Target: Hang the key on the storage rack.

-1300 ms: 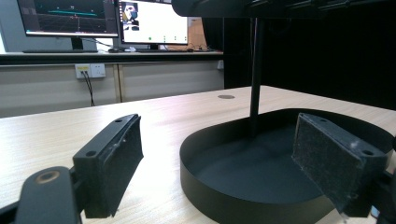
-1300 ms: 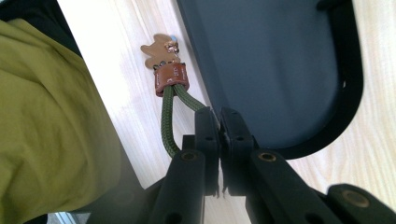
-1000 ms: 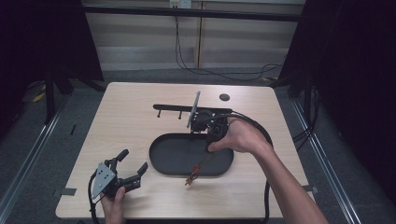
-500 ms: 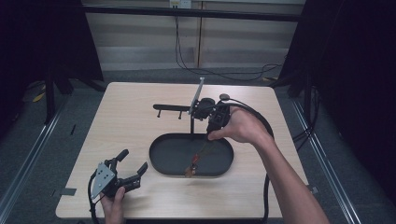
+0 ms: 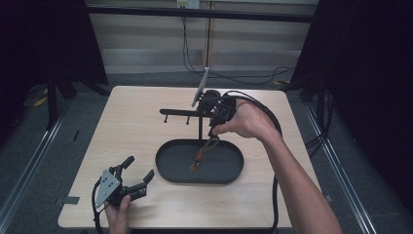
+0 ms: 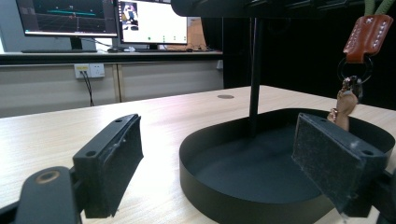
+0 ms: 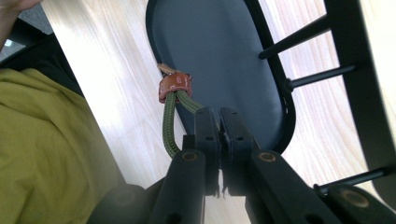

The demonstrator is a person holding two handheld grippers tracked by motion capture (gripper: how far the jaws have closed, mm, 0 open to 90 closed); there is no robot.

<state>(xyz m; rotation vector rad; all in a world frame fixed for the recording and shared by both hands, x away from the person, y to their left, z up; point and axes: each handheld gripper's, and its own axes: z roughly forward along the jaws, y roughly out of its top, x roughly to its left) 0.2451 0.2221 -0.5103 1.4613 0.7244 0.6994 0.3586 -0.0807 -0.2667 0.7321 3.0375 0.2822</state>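
The right gripper (image 5: 213,132) has risen over the last second: it sat low over the black oval metal tray (image 5: 168,171) with the keychain's end down near the tray floor, and now it is higher and closer to the black T-shaped hanger stand (image 5: 179,112), toward twelve o'clock on the table. Its jaws are pressed together on the olive-green braided cord loop (image 7: 169,125) of a keychain, pinching the cord near the top. The brown leather tab (image 7: 174,87) and the small metal ring and charm below it hang free. In the high view the keychain (image 5: 200,157) dangles in a slanted line from the gripper over the tray, its lower end at about seven o'clock from the jaws. Whether the tip touches the tray floor cannot be told. The left gripper view shows the same tab (image 6: 367,37) hanging well above the tray rim, with the charm (image 6: 343,105) lower, just over the tray's inside. This suggests the keychain has been lifted out of the tray and is being carried up toward the pegs on the stand's crossbar, so the pick-up looks done and the hanging has yet to come. The left gripper (image 5: 138,178) has not moved: it rests at the table's seven o'clock corner, jaws spread wide and holding nothing, well apart from the tray.
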